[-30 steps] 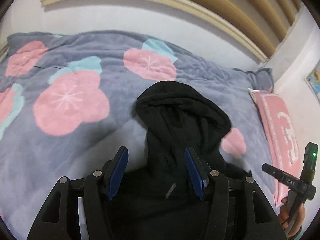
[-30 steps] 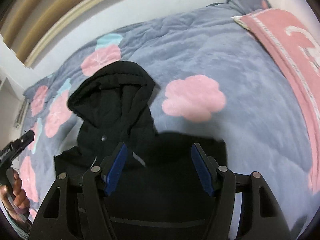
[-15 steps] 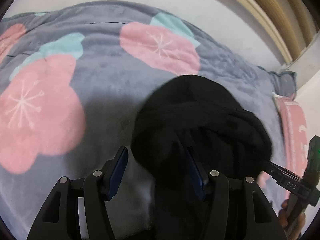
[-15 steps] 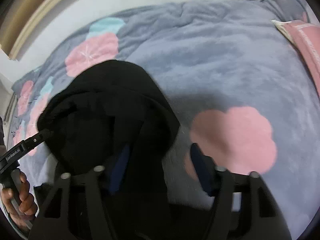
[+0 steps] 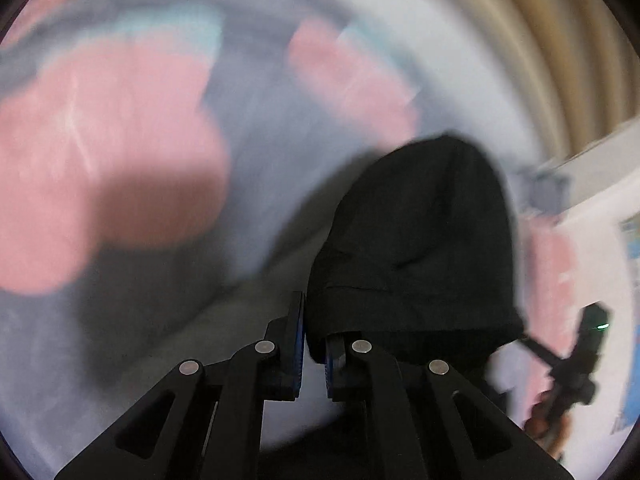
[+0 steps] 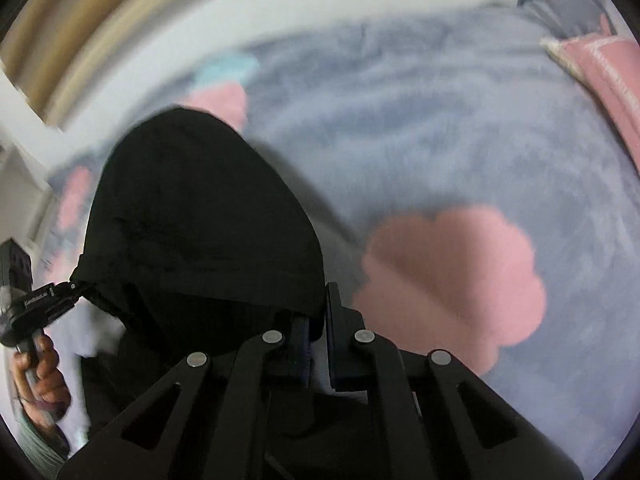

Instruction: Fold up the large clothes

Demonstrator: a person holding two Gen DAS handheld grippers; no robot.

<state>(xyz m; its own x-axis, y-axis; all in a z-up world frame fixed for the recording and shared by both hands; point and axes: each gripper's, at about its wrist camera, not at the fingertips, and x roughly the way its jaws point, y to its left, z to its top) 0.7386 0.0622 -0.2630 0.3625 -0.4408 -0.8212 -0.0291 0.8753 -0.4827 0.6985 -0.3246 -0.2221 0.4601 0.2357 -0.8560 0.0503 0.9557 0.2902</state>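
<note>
A black hoodie lies on a grey-blue blanket with pink flowers. Its hood [image 5: 424,236] is lifted and stretched between both grippers; it also shows in the right wrist view [image 6: 200,216]. My left gripper [image 5: 314,344] is shut on the hood's left edge. My right gripper [image 6: 318,320] is shut on the hood's right edge. The hoodie's body lies dark under both grippers, mostly hidden. Each view shows the other gripper at the hood's far corner: the right one [image 5: 576,360], the left one [image 6: 36,304]. Both views are blurred by motion.
The blanket [image 6: 440,140] covers the bed all around the hoodie. A pink pillow [image 6: 604,76] lies at the bed's right end. A white wall and wooden slats [image 5: 560,40] stand behind the bed.
Both grippers moved forward over the hood and closed on its two edges. The hood has lifted off the blanket and the views now swing with motion blur.
</note>
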